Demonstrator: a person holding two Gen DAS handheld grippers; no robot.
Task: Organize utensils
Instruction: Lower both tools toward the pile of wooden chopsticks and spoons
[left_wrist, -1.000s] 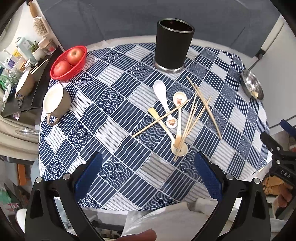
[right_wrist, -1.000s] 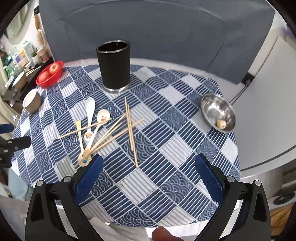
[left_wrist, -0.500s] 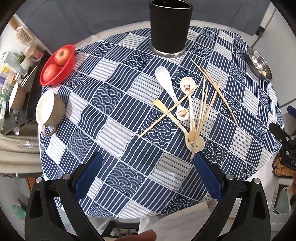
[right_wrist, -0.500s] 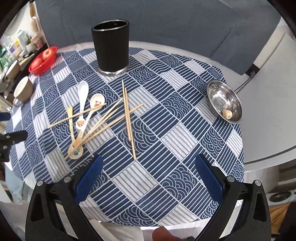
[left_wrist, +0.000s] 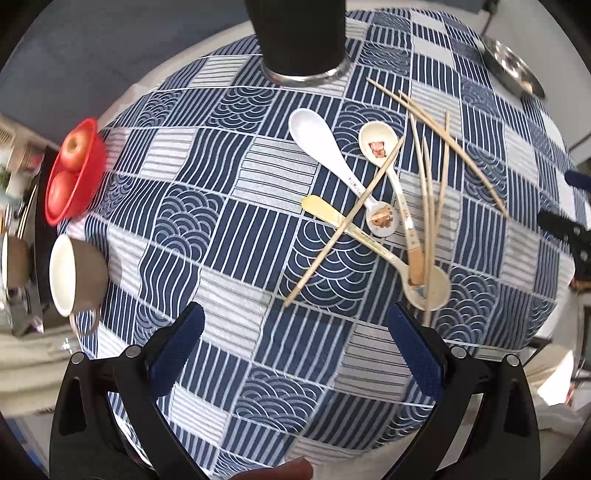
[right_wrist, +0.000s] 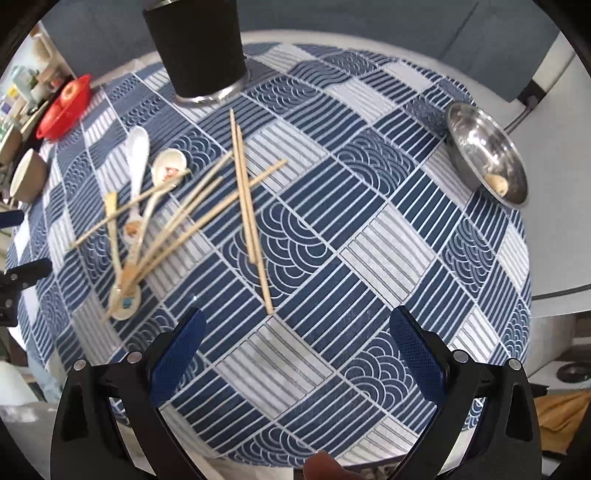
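Note:
A tall black holder (left_wrist: 301, 35) stands at the table's far side; it also shows in the right wrist view (right_wrist: 195, 48). In front of it lie a white spoon (left_wrist: 325, 147), a patterned spoon (left_wrist: 388, 166), a cream spoon (left_wrist: 373, 243) and several wooden chopsticks (left_wrist: 428, 192), loosely crossed. The chopsticks (right_wrist: 247, 199) and spoons (right_wrist: 138, 162) also show in the right wrist view. My left gripper (left_wrist: 295, 354) is open and empty, just short of the nearest chopstick tip. My right gripper (right_wrist: 295, 354) is open and empty, just short of a chopstick pair's near end.
A red basket with apples (left_wrist: 70, 173) and a brown mug (left_wrist: 74, 277) sit at the table's left edge. A steel bowl (right_wrist: 487, 166) sits at the right edge. The blue patterned cloth (right_wrist: 369, 240) covers the round table. Shelves with clutter stand beyond the left edge.
Both grippers have moved forward and down toward the utensils, so the table looms larger. Nothing on the table has moved. Both stay open.

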